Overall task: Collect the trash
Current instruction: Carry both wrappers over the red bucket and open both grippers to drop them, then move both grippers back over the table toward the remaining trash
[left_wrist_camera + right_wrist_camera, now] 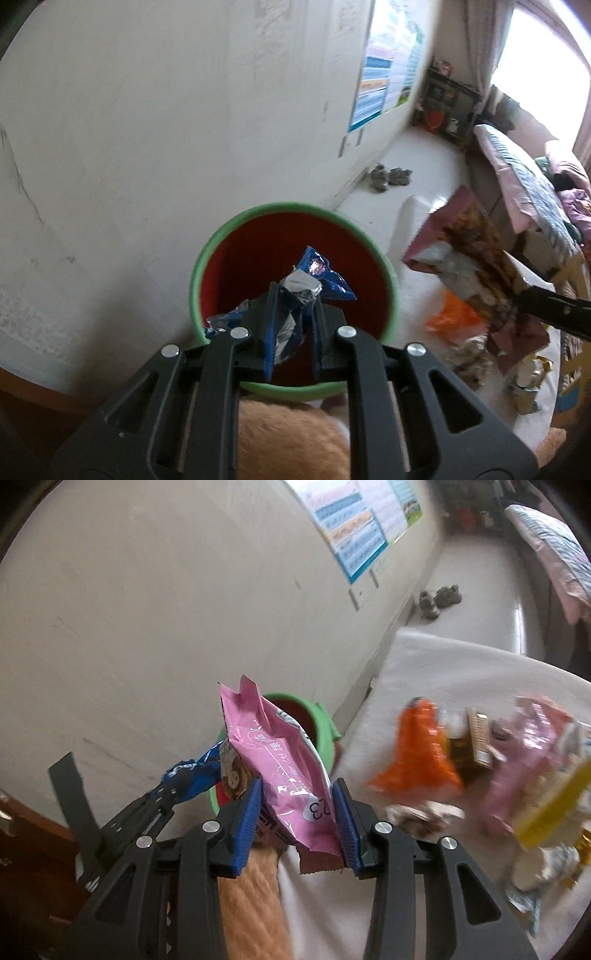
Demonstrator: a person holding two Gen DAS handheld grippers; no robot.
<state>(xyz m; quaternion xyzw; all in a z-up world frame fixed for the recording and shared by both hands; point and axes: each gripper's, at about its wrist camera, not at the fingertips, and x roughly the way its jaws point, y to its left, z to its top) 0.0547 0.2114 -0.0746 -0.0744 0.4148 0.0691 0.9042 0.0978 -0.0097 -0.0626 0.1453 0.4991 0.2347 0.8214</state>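
While the left gripper (293, 325) pinches a crumpled blue foil wrapper (314, 280) above the green-rimmed red bin (207, 266) by the wall, the right gripper (297, 812) clamps a pink snack bag (280, 760) just right of it. More wrappers, 1 orange (421, 753), lie piled on the white surface (461, 664) to the right.
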